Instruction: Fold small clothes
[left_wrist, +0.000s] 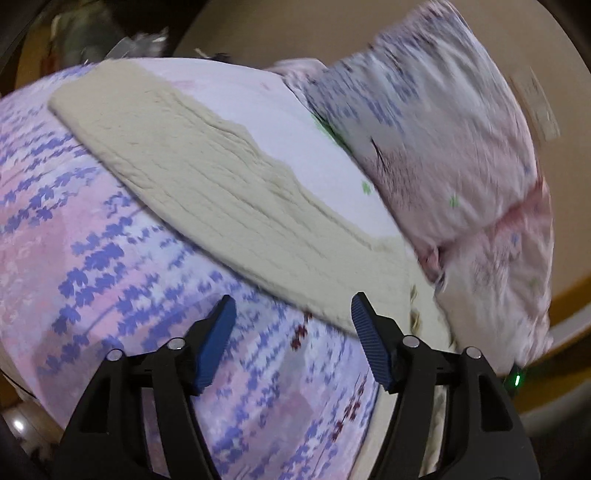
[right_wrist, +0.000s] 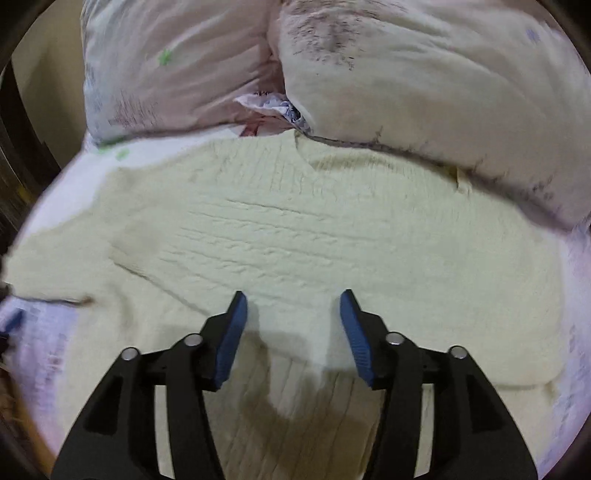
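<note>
A cream knitted sweater (left_wrist: 207, 173) lies flat on a floral bedsheet (left_wrist: 92, 266). In the right wrist view the sweater (right_wrist: 295, 229) fills the middle, with its neckline toward the pillows and one sleeve folded across the body. My left gripper (left_wrist: 293, 306) is open and empty, just above the sheet at the sweater's near edge. My right gripper (right_wrist: 293, 302) is open and empty, hovering over the sweater's lower body.
Two pink-and-white floral pillows (left_wrist: 443, 122) lie at the head of the bed, touching the sweater's neck edge; they also show in the right wrist view (right_wrist: 406, 81). A beige wall (left_wrist: 280, 33) is behind. A small green light (left_wrist: 517, 380) glows at the right.
</note>
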